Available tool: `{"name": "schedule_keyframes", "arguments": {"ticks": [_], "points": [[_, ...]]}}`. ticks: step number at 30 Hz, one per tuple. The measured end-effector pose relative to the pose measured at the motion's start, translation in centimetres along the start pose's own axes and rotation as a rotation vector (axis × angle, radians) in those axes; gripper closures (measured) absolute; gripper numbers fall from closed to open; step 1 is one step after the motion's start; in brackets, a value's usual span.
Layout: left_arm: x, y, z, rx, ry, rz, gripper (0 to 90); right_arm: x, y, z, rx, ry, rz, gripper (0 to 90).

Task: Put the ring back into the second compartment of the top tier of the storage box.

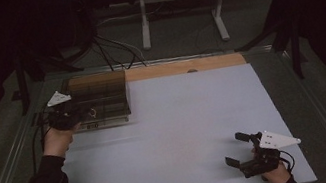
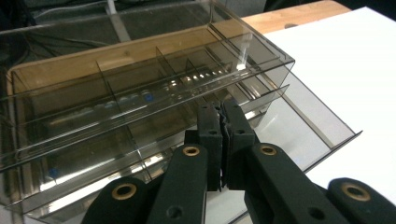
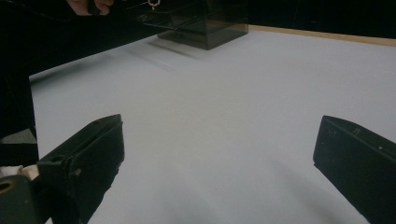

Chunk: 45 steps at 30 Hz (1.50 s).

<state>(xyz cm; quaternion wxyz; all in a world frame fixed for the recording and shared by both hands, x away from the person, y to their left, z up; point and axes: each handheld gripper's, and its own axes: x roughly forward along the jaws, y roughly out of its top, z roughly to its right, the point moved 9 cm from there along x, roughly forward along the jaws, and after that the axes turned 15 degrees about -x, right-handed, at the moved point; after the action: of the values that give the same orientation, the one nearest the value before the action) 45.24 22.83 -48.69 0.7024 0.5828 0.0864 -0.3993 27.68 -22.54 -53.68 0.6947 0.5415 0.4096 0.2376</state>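
Fingers of the left gripper [image 2: 223, 140] are clenched tight together, nothing visible between them, and they sit at the front of a smoked clear organizer box [image 2: 140, 93], their tips touching or almost touching the edge of its pulled-out lower tray [image 2: 322, 135]; whether they pinch that thin edge cannot be told. The box lies straight ahead of these fingers, its long axis running crosswise to them, with dividers splitting it into compartments. In the high view the same left gripper [image 1: 65, 116] is at the near-left corner of the box [image 1: 101, 100], at the far-left part of the white table [image 1: 183, 133]. Well apart, at the near-right edge, the right gripper [image 1: 236, 148] rests with its fingers spread wide and empty, pointing across the bare surface toward the box. The left hand is plainly the nearer one, so any pull or push on the tray likely falls to it. The right gripper view adds a small ring-like item [image 3: 153, 4] at the box's front; the left gripper view reveals the dividers.
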Motion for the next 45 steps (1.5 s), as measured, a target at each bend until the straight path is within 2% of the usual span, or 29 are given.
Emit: {"name": "schedule_keyframes", "arguments": {"ticks": [4, 5, 10, 11, 14, 22, 25, 37, 45], "points": [[0.6, -0.3, -0.1, 0.002, 0.014, -0.016, 89.5, 0.0, 0.0, 0.0, -0.001, 0.0, 0.0, 1.8], [0.7, -0.3, -0.3, 0.007, 0.031, -0.019, 89.4, 0.0, 0.0, 0.0, -0.002, 0.0, 0.001, 1.8], [0.9, -0.4, -0.3, -0.007, 0.021, -0.017, 89.2, 0.0, 0.0, 0.0, 0.0, -0.001, 0.002, 1.8], [1.0, -0.4, -0.3, -0.004, 0.035, -0.015, 89.2, -0.1, 0.0, 0.1, 0.004, -0.001, 0.003, 1.8], [1.1, -0.4, -0.3, -0.003, 0.035, -0.018, 88.0, -0.1, 0.0, 0.1, 0.003, -0.001, 0.002, 1.8], [0.7, 0.0, 0.2, 0.011, 0.049, 0.006, 67.4, -0.1, 0.0, 0.2, 0.004, -0.006, 0.004, 1.8], [0.4, 0.2, 0.3, 0.007, 0.068, 0.01, 59.7, -0.1, 0.0, 0.1, 0.004, -0.003, 0.005, 1.8], [-0.3, 0.6, 1.1, 0.015, 0.085, 0.017, 45.2, -0.1, 0.0, 0.3, 0.009, -0.007, 0.006, 1.8], [-1.4, 1.3, 1.5, 0.019, 0.089, 0.044, 35.2, -0.2, -0.2, 0.5, 0.017, -0.01, 0.004, 1.8]]}}
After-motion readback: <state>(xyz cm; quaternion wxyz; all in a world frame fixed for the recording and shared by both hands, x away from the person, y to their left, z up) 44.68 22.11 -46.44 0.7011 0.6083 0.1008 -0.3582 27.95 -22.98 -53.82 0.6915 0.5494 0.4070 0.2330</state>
